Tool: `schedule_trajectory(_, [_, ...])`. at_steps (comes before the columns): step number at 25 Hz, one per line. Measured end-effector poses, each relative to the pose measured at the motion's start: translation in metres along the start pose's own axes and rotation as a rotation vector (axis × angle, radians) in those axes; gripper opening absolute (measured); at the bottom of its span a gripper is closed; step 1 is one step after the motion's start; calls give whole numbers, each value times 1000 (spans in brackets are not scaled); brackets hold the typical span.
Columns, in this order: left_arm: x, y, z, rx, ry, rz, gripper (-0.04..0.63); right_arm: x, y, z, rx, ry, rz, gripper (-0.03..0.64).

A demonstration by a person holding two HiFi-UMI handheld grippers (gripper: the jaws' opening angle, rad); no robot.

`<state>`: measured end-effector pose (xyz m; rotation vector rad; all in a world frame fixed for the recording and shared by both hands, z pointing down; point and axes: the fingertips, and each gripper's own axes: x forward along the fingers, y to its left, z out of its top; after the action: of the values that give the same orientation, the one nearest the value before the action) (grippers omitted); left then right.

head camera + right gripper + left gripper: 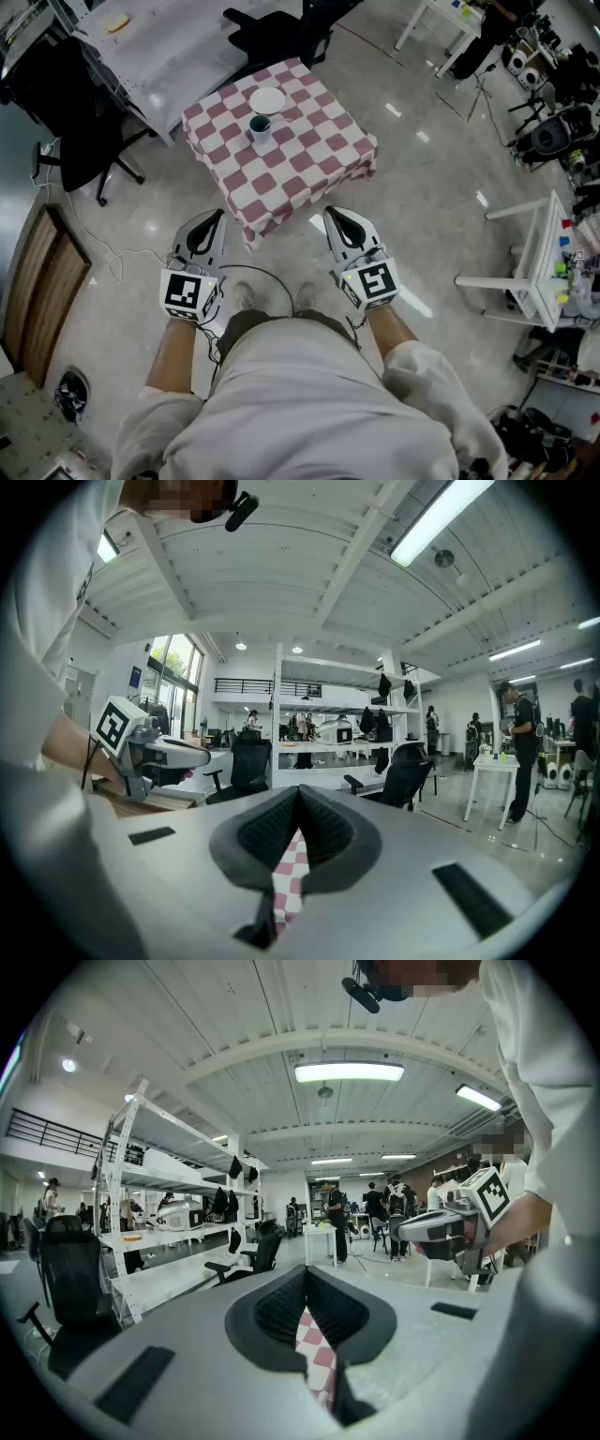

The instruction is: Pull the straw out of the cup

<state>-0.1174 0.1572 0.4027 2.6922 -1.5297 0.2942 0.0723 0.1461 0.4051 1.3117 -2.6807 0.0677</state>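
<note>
A small table under a red-and-white checked cloth point(309, 141) stands ahead of me on the floor. On it are a white cup point(260, 127) with a dark inside and, just behind it, a white plate point(267, 99). I cannot make out a straw at this distance. My left gripper point(218, 214) and right gripper point(328, 212) hang side by side short of the table's near edge, both shut and empty. In the left gripper view the jaws point(305, 1269) meet, with the checked cloth point(317, 1354) showing in the slit below. The right gripper view shows its jaws point(299, 789) the same.
A black office chair point(89, 131) stands at the left and another point(281, 33) behind the table. A long white shelf unit point(169, 47) runs at the back left. White tables point(534, 262) stand at the right, a wooden board point(37, 281) lies left, and a cable point(122, 258) trails on the floor.
</note>
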Motion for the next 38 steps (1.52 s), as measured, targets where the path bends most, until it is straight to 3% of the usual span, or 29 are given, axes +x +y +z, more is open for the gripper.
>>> schedule_trajectory(18, [8, -18, 5, -6, 10, 41, 5, -18, -9, -6, 16, -9, 61, 3])
schedule_trajectory(30, [13, -31, 0, -5, 0, 138, 5, -28, -26, -20, -15, -1, 157, 4])
schedule_trajectory(38, [39, -3, -3, 2, -9, 103, 5, 5, -35, -25, -14, 22, 125, 4])
